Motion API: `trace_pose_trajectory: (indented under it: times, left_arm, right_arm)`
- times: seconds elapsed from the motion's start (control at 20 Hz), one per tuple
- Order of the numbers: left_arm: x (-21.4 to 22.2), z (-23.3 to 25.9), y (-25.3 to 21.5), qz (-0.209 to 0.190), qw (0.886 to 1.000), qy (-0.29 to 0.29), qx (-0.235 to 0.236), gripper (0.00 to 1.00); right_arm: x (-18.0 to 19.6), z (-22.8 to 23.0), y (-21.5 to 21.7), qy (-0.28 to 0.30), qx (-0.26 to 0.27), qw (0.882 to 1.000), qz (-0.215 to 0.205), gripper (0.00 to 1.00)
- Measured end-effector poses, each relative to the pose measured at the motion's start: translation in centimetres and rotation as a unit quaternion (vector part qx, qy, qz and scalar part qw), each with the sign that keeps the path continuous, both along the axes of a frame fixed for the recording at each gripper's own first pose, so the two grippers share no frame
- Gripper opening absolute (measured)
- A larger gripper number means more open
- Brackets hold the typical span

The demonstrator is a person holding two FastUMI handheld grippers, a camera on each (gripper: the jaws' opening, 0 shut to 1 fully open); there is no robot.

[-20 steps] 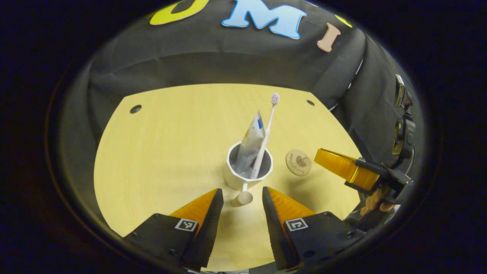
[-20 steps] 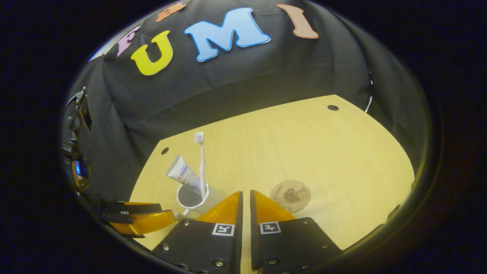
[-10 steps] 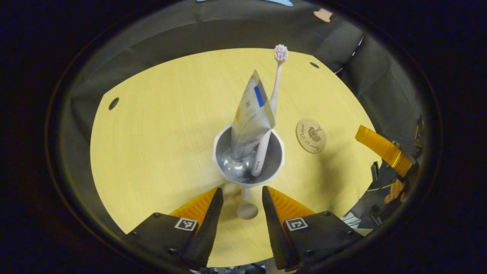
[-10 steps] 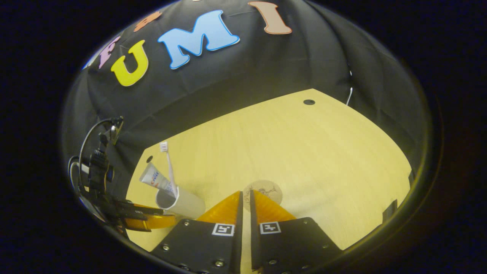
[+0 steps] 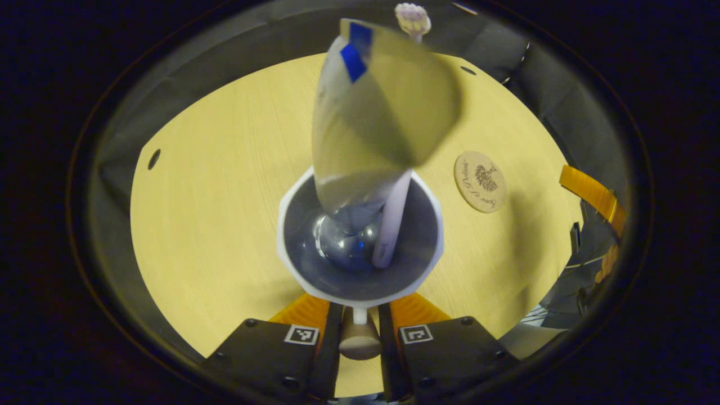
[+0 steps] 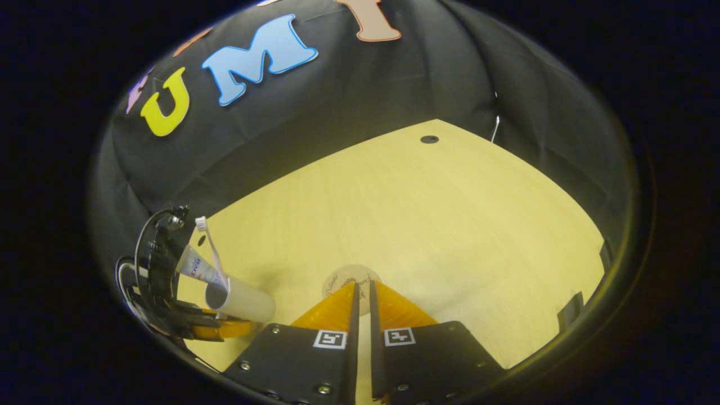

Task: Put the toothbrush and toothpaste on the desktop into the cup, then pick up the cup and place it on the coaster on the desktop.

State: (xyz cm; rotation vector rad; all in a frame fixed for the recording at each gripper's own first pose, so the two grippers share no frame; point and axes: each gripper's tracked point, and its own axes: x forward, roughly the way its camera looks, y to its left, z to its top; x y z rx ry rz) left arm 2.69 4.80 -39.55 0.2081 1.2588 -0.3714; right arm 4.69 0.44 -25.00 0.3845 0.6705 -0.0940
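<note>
The left gripper [image 5: 359, 323] has its jaws clenched on the handle [image 5: 359, 339] of the cup [image 5: 360, 239], which is above the table [image 5: 214, 185]. The toothpaste [image 5: 371, 124] and the toothbrush [image 5: 394, 219] stand inside the cup. The coaster [image 5: 480, 181] lies near (to the cup's right). The right gripper [image 6: 363, 289] has its jaws closed on nothing, just over the coaster

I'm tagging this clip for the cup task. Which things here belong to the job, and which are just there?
Job:
cup, handle between the left claw's fingers
toothpaste and toothbrush, both in the cup
coaster, bare
left claw

Just there:
right claw, shut
desktop
</note>
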Motion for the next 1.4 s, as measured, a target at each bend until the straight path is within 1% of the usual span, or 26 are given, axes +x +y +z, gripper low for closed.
trace_pose_trajectory:
  times: [0.15,0.2,0.45,0.6,0.95,1.05,1.2,1.4]
  left_arm:
    - [0.2,-0.2,-0.2,-0.004,1.000,-0.011,0.001,0.34]
    - [0.2,-0.3,-0.2,-0.003,1.000,-0.016,0.000,0.36]
    - [0.3,0.1,-0.9,0.004,1.000,-0.029,-0.007,0.35]
    - [0.9,0.9,-1.8,-0.012,0.999,-0.046,-0.004,0.34]
    - [1.5,1.8,-7.7,-0.058,0.997,-0.054,-0.022,0.35]
    - [1.9,1.9,-9.7,-0.069,0.996,-0.051,-0.030,0.35]
    - [2.1,2.1,-13.3,-0.090,0.994,-0.051,-0.030,0.35]
    - [1.9,1.7,-15.7,-0.108,0.993,-0.043,-0.031,0.35]
  right_arm:
    - [0.1,-0.3,-0.3,0.006,0.001,1.000,-0.002,0.10]
    - [0.2,-0.2,-0.3,0.006,0.002,1.000,-0.001,0.10]
    - [0.1,-0.2,-0.3,0.008,-0.001,1.000,0.005,0.10]
    - [-0.2,-0.2,-0.8,0.008,-0.003,1.000,0.003,0.10]
    - [-0.7,0.0,-2.5,0.005,-0.001,1.000,-0.013,0.10]
    - [-1.1,0.1,-3.4,0.004,0.001,1.000,-0.022,0.10]
    - [-1.4,0.0,-5.0,0.004,0.006,0.999,-0.038,0.10]
    - [-2.1,-0.3,-7.1,0.006,0.011,0.998,-0.057,0.10]
